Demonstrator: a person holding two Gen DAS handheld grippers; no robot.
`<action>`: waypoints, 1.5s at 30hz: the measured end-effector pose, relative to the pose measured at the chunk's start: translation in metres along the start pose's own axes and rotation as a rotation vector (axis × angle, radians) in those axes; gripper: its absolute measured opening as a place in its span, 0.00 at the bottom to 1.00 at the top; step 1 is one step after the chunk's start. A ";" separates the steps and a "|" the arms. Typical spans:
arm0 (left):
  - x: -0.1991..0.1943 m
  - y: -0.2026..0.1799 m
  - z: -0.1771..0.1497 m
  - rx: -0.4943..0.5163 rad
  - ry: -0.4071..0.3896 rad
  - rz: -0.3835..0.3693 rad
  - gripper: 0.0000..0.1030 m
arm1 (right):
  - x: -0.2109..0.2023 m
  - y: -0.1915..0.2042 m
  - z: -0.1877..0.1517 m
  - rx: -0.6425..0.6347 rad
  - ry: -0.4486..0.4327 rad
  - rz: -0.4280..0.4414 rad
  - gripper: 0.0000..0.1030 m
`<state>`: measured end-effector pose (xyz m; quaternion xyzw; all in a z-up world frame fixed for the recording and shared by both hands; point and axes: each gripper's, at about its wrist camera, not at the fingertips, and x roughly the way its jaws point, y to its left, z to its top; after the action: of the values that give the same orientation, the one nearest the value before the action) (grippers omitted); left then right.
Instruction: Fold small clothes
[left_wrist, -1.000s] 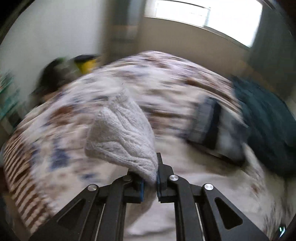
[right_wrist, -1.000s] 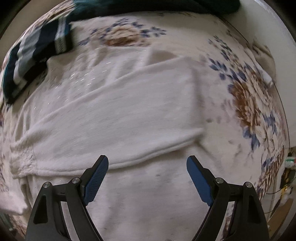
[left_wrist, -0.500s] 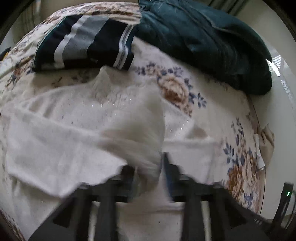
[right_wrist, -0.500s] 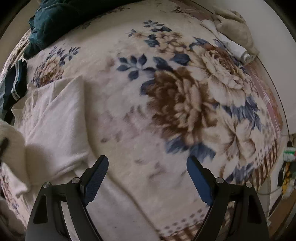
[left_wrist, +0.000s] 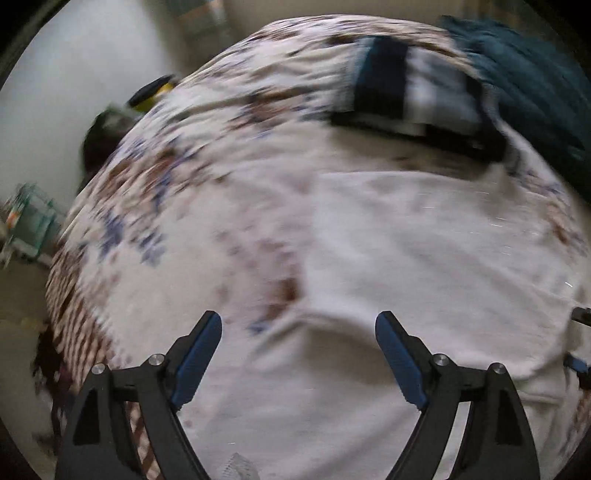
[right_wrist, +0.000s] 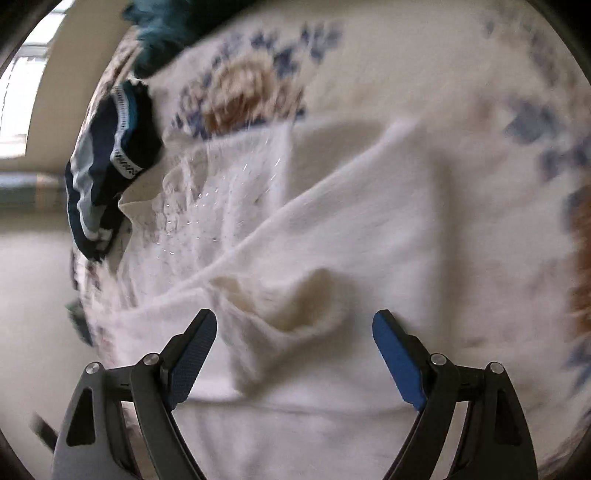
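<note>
A small white knitted sweater (left_wrist: 406, 251) lies spread on the floral blanket (left_wrist: 177, 192) of a bed. My left gripper (left_wrist: 298, 334) is open and empty, just above the sweater's near edge. In the right wrist view the sweater (right_wrist: 332, 229) lies with both sleeves folded across its body, and a sleeve cuff (right_wrist: 295, 306) lies rumpled on top. My right gripper (right_wrist: 294, 332) is open and empty, its jaws on either side of that cuff, just above it.
A folded navy, grey and white striped garment (left_wrist: 413, 92) lies beyond the sweater, also in the right wrist view (right_wrist: 107, 158). A dark teal garment (left_wrist: 535, 96) lies at the far right. The bed's left edge (left_wrist: 62, 295) drops to the floor.
My left gripper has let go of the sleeve and opened, then swung left. The sleeve now lies across the sweater. My right gripper has swung back over the sweater.
</note>
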<state>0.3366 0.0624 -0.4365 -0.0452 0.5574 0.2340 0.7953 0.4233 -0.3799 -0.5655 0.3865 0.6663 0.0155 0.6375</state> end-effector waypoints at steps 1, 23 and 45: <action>0.002 0.007 -0.001 -0.020 0.002 0.010 0.82 | 0.005 -0.001 0.001 0.041 0.006 0.014 0.86; 0.023 -0.020 0.028 -0.021 -0.023 -0.070 0.82 | -0.070 -0.032 0.008 -0.103 -0.147 -0.064 0.55; 0.118 -0.035 0.053 0.128 0.057 -0.023 0.93 | -0.048 -0.036 -0.009 -0.076 -0.124 -0.148 0.24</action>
<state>0.4295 0.0870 -0.5305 -0.0073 0.5932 0.1873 0.7829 0.3922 -0.4265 -0.5426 0.3119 0.6512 -0.0301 0.6912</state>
